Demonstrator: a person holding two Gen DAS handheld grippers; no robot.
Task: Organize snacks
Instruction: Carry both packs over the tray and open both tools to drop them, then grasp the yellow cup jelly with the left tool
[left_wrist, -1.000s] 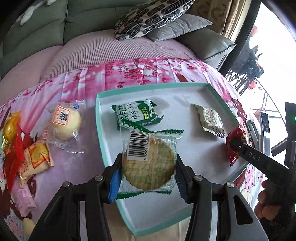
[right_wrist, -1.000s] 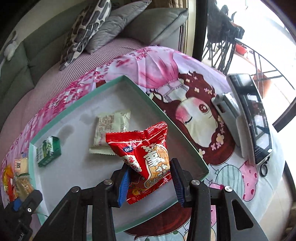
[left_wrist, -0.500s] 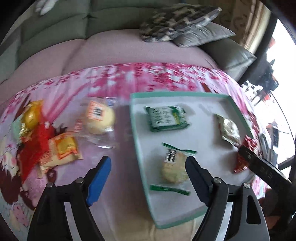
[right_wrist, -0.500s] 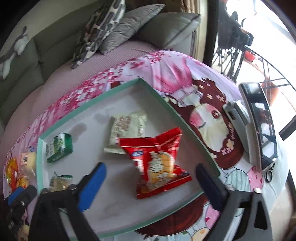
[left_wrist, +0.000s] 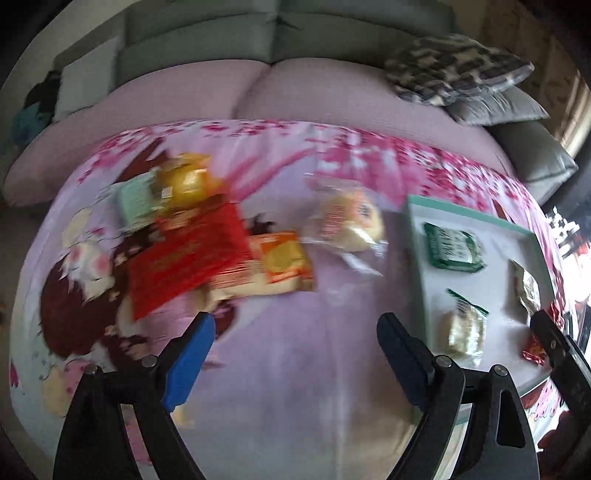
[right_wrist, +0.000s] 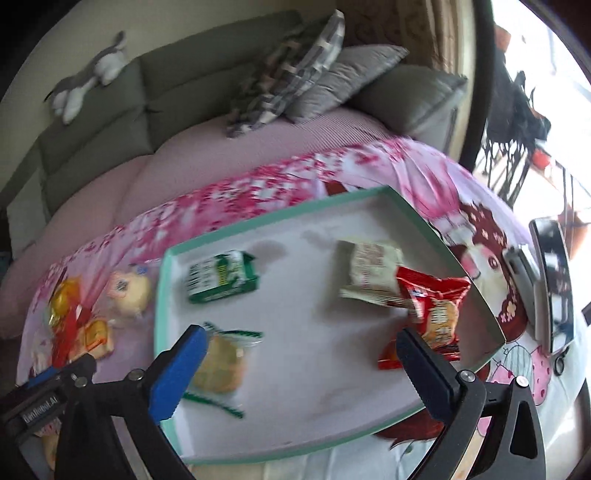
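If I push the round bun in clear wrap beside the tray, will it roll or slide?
The round bun looks soft and light, so it probably squashes. Its loose clear wrap likely crinkles and drags on the cloth, so it should scoot more than roll.

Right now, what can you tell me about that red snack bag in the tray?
The red snack bag is a shiny crinkled packet with a picture of a golden snack on its front. It lies flat in the tray near the right rim, its top edge overlapping the pale packet. No gripper touches it.
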